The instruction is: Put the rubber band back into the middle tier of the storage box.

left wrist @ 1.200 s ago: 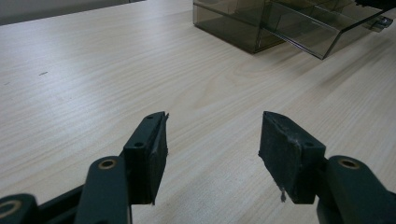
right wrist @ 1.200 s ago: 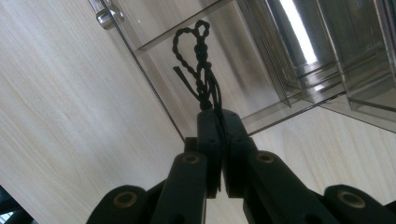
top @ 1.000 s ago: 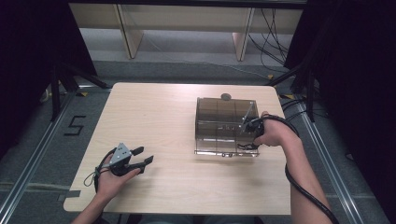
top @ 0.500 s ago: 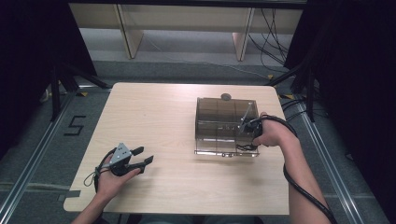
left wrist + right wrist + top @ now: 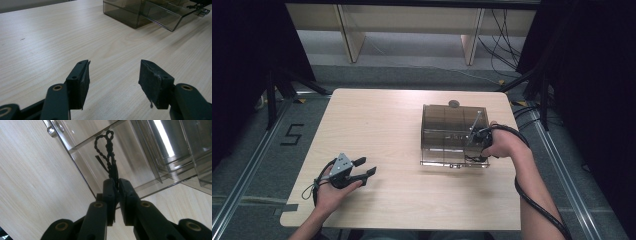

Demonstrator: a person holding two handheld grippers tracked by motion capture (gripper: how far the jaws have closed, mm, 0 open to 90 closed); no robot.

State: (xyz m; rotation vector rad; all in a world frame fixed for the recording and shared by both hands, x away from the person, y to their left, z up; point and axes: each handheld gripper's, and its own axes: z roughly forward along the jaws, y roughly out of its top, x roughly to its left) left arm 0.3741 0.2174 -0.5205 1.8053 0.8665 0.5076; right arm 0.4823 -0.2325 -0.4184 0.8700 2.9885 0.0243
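Because the right tongs (image 5: 116, 181) have just been opening, their pads now stand a sliver apart with the black twisted cord (image 5: 109, 152) running between them, not clearly pinched. The cord looks tied to the front of the smoky clear box (image 5: 447, 125), which sits at about 3 o'clock on the tabletop (image 5: 377, 125).

If the hand pulls now, the cord may slide out and the drawer (image 5: 162, 12) would stay where it is. If the tongs clamp again and tug hard, the light box could skid toward 6 o'clock, since nothing braces it. The left tongs (image 5: 364, 167) rest far off at 8 o'clock, wide open and holding nothing.

The right gripper view gives the cord's loop and the thin gap between the pads, which the high view hides behind the hand. The high view shows how the whole box lies and a small round grey thing (image 5: 453, 104) at its 12 o'clock edge. The left gripper view shows the drawer standing partly out of the box.
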